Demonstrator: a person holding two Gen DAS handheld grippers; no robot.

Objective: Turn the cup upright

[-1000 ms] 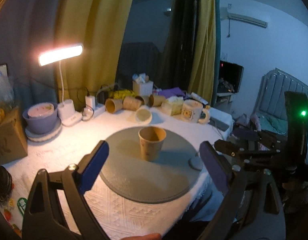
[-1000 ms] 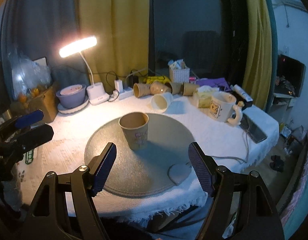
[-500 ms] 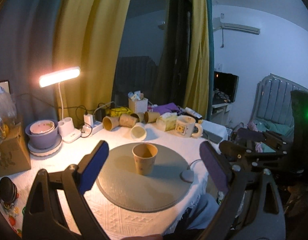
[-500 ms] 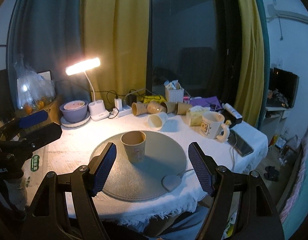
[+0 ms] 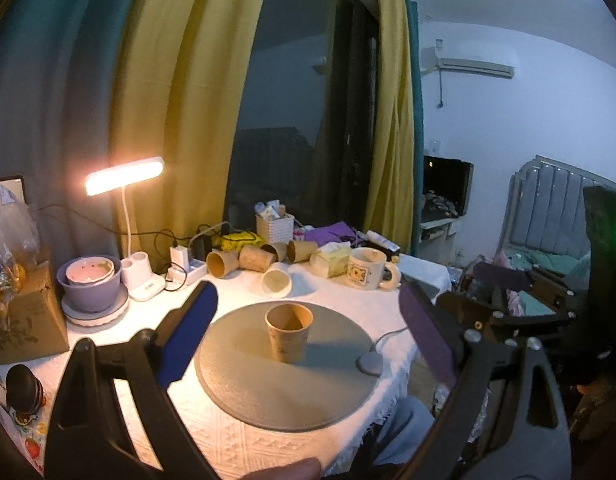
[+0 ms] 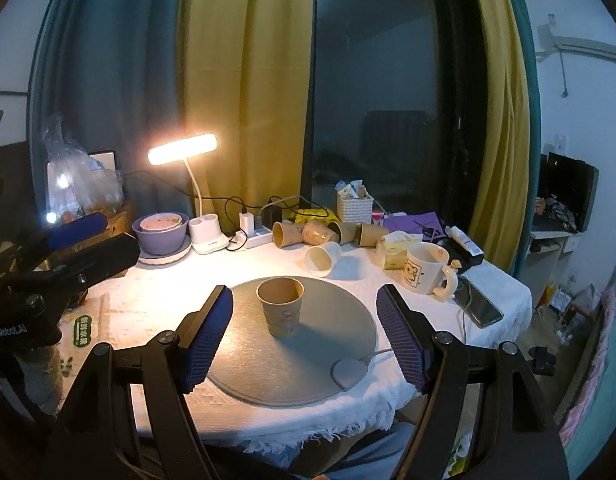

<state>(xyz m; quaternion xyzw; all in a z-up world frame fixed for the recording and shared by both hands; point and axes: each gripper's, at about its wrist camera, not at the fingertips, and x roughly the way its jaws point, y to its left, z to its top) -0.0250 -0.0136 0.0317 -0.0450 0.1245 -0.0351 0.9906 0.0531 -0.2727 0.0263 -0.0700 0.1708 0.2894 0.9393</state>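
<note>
- The left two-finger gripper with blue pads (image 5: 308, 336) hovered with its jaws spread wide, holding nothing.
- The right two-finger gripper with ribbed blue pads (image 6: 304, 336) was equally wide and empty.
- The brown paper cup (image 6: 280, 307) stood upright, mouth up, on the round grey mat (image 6: 339, 332), apart from both grippers.
- More paper cups (image 6: 327, 236) lay on their sides behind the mat, near a lit white desk lamp (image 6: 182, 149).

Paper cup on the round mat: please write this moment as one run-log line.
paper cup: upright on grey mat | left hand-held gripper: open, empty | right hand-held gripper: open, empty
</note>
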